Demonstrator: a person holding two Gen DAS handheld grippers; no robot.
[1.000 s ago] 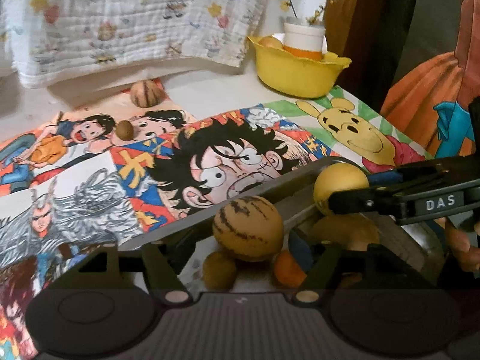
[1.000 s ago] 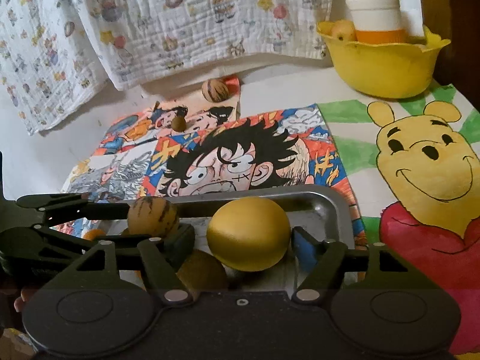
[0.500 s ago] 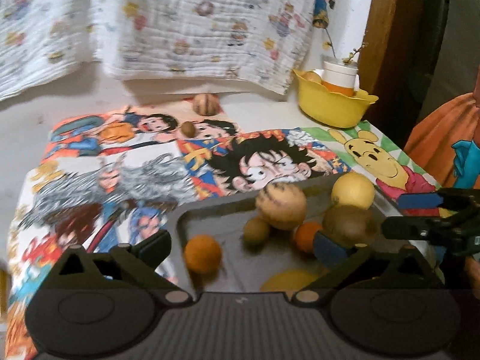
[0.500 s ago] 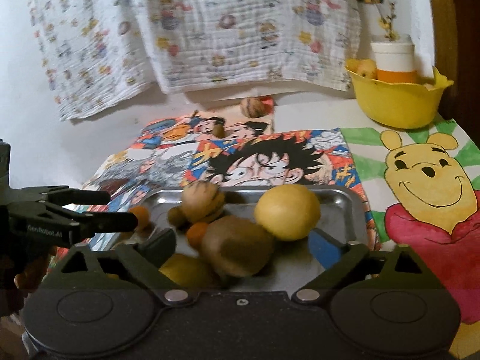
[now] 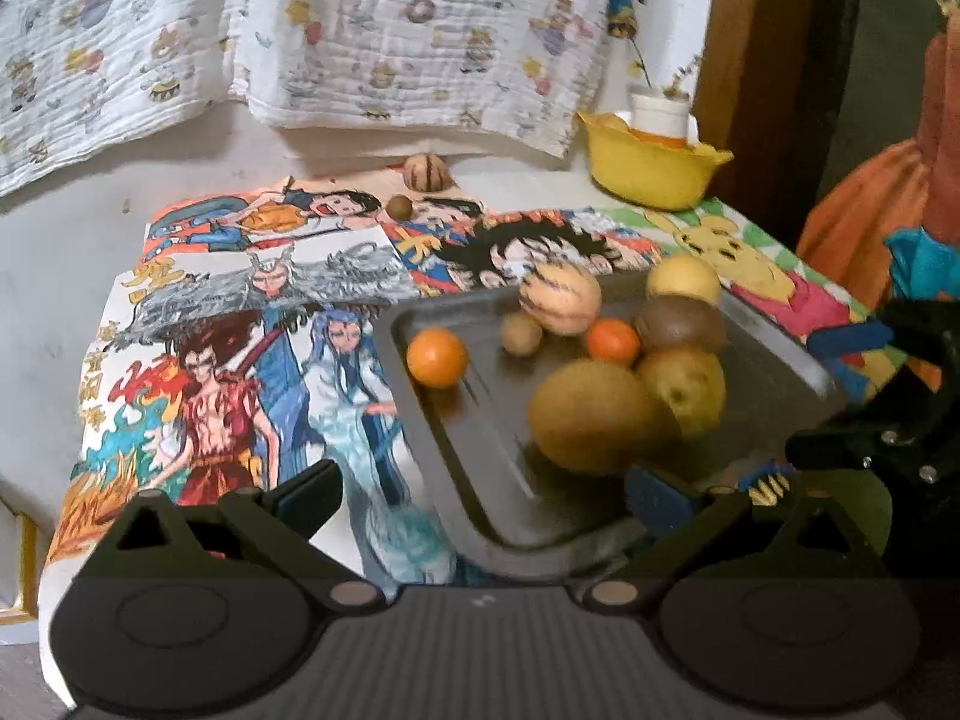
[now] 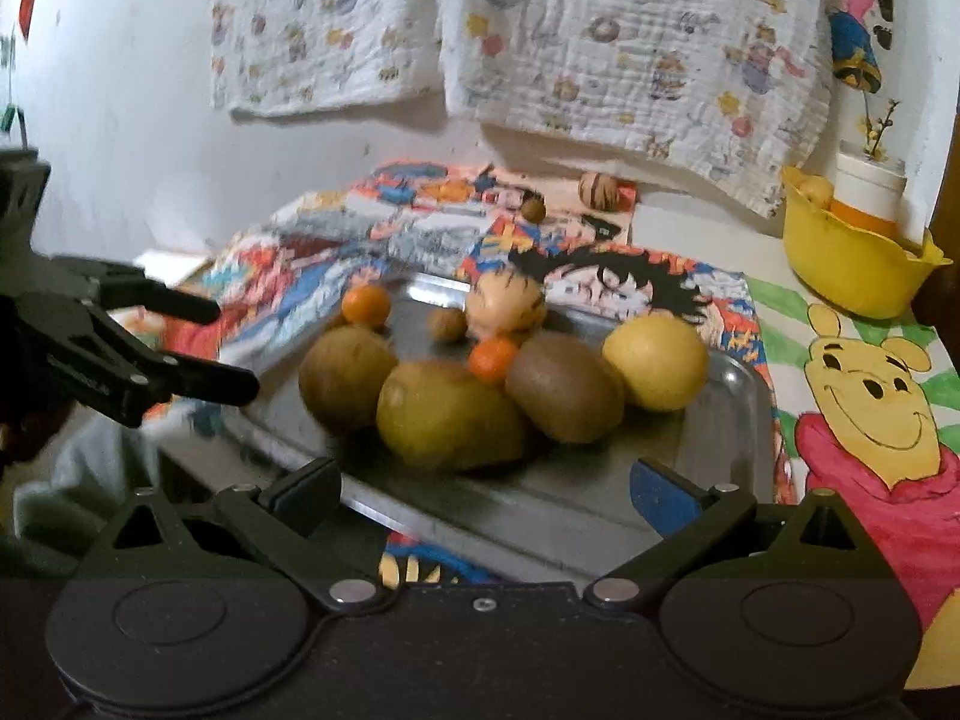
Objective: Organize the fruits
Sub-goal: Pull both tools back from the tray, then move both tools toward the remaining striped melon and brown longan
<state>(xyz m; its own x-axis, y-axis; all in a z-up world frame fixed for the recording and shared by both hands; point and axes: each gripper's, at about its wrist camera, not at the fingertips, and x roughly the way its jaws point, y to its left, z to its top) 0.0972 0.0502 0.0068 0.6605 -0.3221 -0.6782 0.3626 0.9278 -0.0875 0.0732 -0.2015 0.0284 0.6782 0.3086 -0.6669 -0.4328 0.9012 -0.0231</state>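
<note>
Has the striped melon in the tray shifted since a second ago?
Cannot tell: the striped melon still sits at the metal tray's far edge; the camera backed away.

**White surface under cartoon drawings**

A white table (image 6: pixel 708 240) carries colourful cartoon drawings (image 5: pixel 240 324) spread side by side. On them rest a metal tray (image 6: pixel 732 414), a striped fruit (image 5: pixel 426 171) and a small brown fruit (image 5: pixel 398 206), possibly a kiwi. A yellow bowl (image 6: pixel 852 264) stands at the far right corner.
</note>
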